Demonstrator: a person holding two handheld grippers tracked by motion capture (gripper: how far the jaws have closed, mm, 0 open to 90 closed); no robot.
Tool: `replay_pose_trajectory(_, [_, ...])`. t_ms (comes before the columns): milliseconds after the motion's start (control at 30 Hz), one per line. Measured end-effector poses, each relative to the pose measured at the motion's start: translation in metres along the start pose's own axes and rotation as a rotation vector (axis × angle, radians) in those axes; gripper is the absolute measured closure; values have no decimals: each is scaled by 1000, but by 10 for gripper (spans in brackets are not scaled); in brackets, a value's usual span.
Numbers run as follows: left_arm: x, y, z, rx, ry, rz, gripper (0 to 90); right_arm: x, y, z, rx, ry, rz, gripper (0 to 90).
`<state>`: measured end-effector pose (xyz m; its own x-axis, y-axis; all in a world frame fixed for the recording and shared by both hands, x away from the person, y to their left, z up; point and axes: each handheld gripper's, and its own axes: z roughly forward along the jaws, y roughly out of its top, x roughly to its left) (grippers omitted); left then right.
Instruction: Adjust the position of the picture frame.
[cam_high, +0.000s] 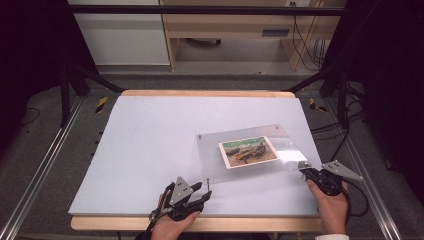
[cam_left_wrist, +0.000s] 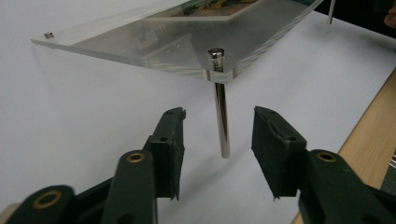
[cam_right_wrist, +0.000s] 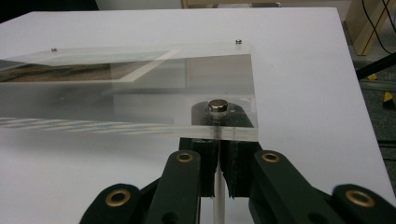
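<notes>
A clear acrylic picture frame (cam_high: 215, 160) holding a colour photo (cam_high: 248, 151) is tilted above the white table, with its near edge lifted. My left gripper (cam_left_wrist: 218, 114) is open. Its jaws stand on either side of the metal pin (cam_left_wrist: 222, 116) that hangs from the frame's (cam_left_wrist: 140, 42) near left corner, without touching it. In the high view the left gripper (cam_high: 204, 194) sits just below that corner. My right gripper (cam_right_wrist: 218, 144) is shut on the pin (cam_right_wrist: 218, 186) under the near right corner, below the pin's cap (cam_right_wrist: 218, 105). The high view has it (cam_high: 303, 168) at the frame's right corner.
A white sheet (cam_high: 150, 140) covers the wooden table (cam_high: 200, 93), with bare room to the left of the frame. Black rails and cables run along both sides. A wooden cabinet (cam_high: 225, 30) stands beyond the far edge.
</notes>
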<state>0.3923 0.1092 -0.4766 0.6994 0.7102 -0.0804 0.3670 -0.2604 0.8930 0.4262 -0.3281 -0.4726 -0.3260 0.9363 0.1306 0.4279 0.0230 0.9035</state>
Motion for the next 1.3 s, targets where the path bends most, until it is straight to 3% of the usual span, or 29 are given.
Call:
replay_pose_trajectory(100, [2,4,7,-37,-12,-6,677,0,0,-1,2,0,11,842])
replay_pose_trajectory(233, [2,6,8,-84,-40,0,751,1,1,-1,0,1,13,841])
replay_pose_trajectory(367, [7,4,10,-115,-71,-67,832,0,0,-1,-1,2,15,841])
replay_pose_trajectory(567, [8,6,8,-113,-77,-79,839,1,-1,-1,-20,13,35,796])
replay_pose_trajectory(733, [9,8,8,-108,-78,-85,841,3,3,3,-19,17,-17,748])
replay_pose_trajectory(800, [9,9,7,-105,-79,-89,841,3,4,3,-21,17,-31,762])
replay_pose_trajectory(867, [10,10,6,-102,-77,-91,841,2,5,1,-19,17,-27,843])
replay_pose_trajectory(1100, [8,13,7,-86,-56,-66,821,3,5,1,-9,12,-21,847])
replay_pose_trajectory(1300, [9,13,12,-80,-60,-94,804,3,4,1,3,10,-17,847])
